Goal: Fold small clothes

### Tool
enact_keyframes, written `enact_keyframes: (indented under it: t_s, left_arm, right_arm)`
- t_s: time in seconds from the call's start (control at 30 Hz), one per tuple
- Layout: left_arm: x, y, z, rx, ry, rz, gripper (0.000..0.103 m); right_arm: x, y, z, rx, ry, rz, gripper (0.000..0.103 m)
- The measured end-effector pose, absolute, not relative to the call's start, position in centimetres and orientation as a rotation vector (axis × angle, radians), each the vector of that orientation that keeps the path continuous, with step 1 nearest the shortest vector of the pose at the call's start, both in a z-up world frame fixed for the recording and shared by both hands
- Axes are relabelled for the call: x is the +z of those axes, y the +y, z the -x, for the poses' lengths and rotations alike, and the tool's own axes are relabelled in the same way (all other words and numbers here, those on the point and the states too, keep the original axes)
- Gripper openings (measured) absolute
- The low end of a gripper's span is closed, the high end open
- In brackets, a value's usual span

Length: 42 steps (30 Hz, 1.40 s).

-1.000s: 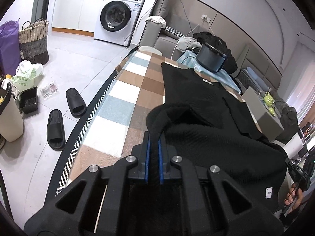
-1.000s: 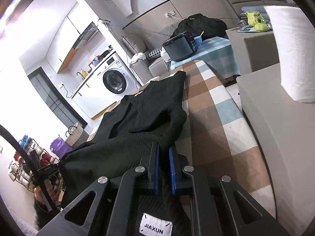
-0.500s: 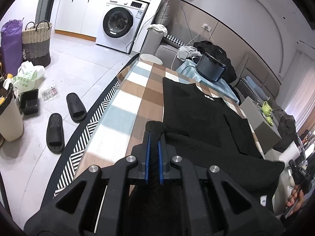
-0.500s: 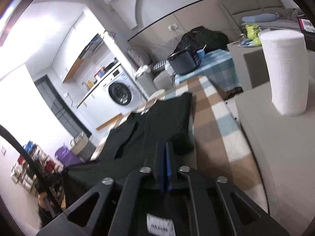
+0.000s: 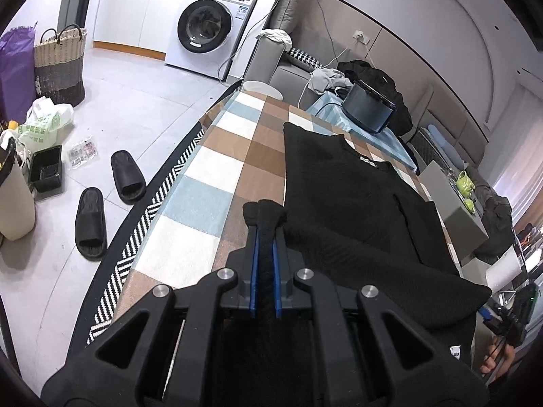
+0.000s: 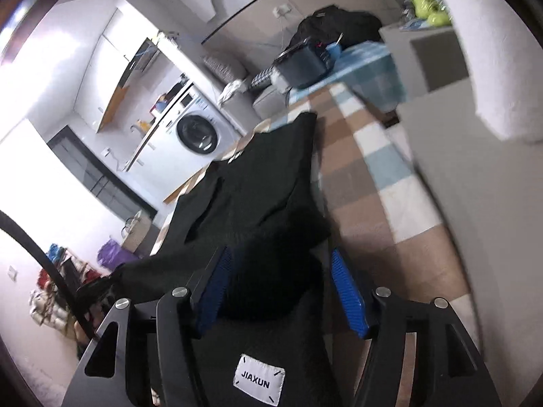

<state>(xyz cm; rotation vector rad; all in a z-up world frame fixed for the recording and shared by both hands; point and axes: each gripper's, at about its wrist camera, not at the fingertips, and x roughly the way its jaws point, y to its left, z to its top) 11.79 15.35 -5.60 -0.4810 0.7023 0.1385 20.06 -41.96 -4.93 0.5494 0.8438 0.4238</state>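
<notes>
- Left gripper (image 5: 264, 234): jaws pressed together, pinching a bunched hem corner of the black knit top (image 5: 356, 210); blue pads (image 5: 253, 271) clamped on either side of the fabric wad, no gap visible.
- Held corner at the near-left edge of the top, just above the checked tablecloth (image 5: 210, 169), with bare check to its left.
- Black knit top: flat along the table, long axis running away from both grippers, neckline with its white label at the far end, hem nearest the tools, lower part doubled over in a raised fold.
- Judged next move: hem carried forward along that axis toward the neckline, so both corners need to travel level.
- Right gripper (image 6: 281, 285): jaws spread wide, just been opening; opposite hem corner bunched between the 2 blue pads (image 6: 346, 291) but not squeezed, right pad clearly apart from the cloth, left pad too blurred to tell.
- Sewn label (image 6: 259, 383) lying on fabric draped over the gripper body.
- Right of the top: grey block with a paper towel roll (image 6: 488, 51), near the cloth but apart.
</notes>
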Motion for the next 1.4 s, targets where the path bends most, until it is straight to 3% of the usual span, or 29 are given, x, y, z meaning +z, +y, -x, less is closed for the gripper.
enact_keyframes:
  t_s: [0.17, 0.57, 0.63, 0.7, 0.77, 1.0, 1.3, 1.4]
  left_arm:
    - [-5.8, 15.4, -11.8, 0.14, 0.702, 0.479, 0.004]
    - [-6.2, 15.6, -11.4, 0.145, 0.713, 0.489, 0.004]
    - [-6.1, 15.6, -11.4, 0.144, 0.71, 0.487, 0.005]
    - [-6.1, 15.6, -11.5, 0.141, 0.705, 0.485, 0.004]
    - [-5.9, 15.6, -11.4, 0.138, 0.691, 0.484, 0.004]
    - [-5.2, 16.5, -13.2, 0.137, 0.67, 0.498, 0.004]
    - [-8.8, 17.4, -20.6, 0.209, 0.796, 0.478, 0.006]
    - [-10.1, 17.9, -21.0, 0.232, 0.861, 0.495, 0.029]
  right_arm:
    - [-6.7, -39.9, -22.4, 0.471, 0.939, -0.522, 0.065]
    - [-4.9, -40.4, -21.1, 0.664, 0.842, -0.527, 0.064]
    - [-4.4, -40.3, -20.7, 0.671, 0.813, -0.502, 0.05]
    - [-3.6, -40.1, -20.5, 0.63, 0.778, -0.459, 0.014]
    - [-2.7, -39.5, -20.6, 0.545, 0.738, -0.385, 0.005]
    - [0.2, -40.0, -21.9, 0.405, 0.611, -0.419, 0.004]
    - [-4.1, -40.1, -30.7, 0.114, 0.835, -0.564, 0.005]
    - [-5.6, -40.2, -31.5, 0.089, 0.915, -0.578, 0.012]
